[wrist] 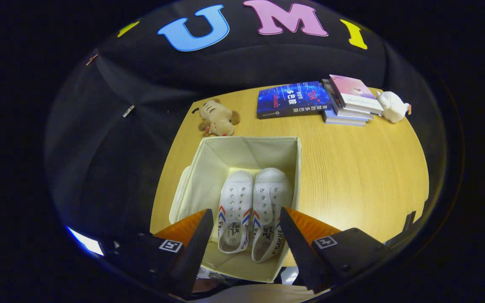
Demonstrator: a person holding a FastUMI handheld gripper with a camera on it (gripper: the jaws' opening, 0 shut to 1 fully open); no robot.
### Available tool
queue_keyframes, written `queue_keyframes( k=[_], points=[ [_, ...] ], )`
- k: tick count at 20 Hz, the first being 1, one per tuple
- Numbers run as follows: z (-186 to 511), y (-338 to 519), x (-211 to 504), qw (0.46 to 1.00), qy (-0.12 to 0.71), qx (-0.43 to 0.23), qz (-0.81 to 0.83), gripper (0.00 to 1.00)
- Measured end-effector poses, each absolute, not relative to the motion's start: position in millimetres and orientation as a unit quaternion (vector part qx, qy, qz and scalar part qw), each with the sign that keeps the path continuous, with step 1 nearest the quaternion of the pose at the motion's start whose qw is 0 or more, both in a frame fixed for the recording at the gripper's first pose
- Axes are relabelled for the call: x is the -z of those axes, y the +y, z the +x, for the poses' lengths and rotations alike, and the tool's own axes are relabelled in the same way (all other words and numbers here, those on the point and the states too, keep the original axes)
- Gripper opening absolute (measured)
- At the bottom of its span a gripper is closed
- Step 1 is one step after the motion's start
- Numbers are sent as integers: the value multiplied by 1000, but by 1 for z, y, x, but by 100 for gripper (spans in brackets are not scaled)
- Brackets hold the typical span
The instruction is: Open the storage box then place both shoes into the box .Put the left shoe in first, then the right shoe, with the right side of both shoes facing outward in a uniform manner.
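Fingers [246, 219] spread, empty, above shoes [253, 212] in box [209, 160]; books [343, 101] beyond.

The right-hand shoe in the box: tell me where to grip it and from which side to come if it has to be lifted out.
Grip the right-hand shoe at its heel collar, coming straight down from above. It lies sole down in the storage box, tight beside the other shoe and near the box wall, so only its open heel rim gives one finger room inside and one behind. The gripper hangs open above both shoes.
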State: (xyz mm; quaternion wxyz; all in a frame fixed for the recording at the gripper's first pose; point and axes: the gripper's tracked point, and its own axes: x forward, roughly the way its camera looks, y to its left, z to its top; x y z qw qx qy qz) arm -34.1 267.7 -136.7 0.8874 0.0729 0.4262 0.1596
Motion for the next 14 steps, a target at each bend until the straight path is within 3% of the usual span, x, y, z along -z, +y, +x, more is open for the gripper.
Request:
queue_keyframes(
  k=[14],
  points=[
    [15, 81, 10, 968, 208, -136, 37, 99]
  ],
)
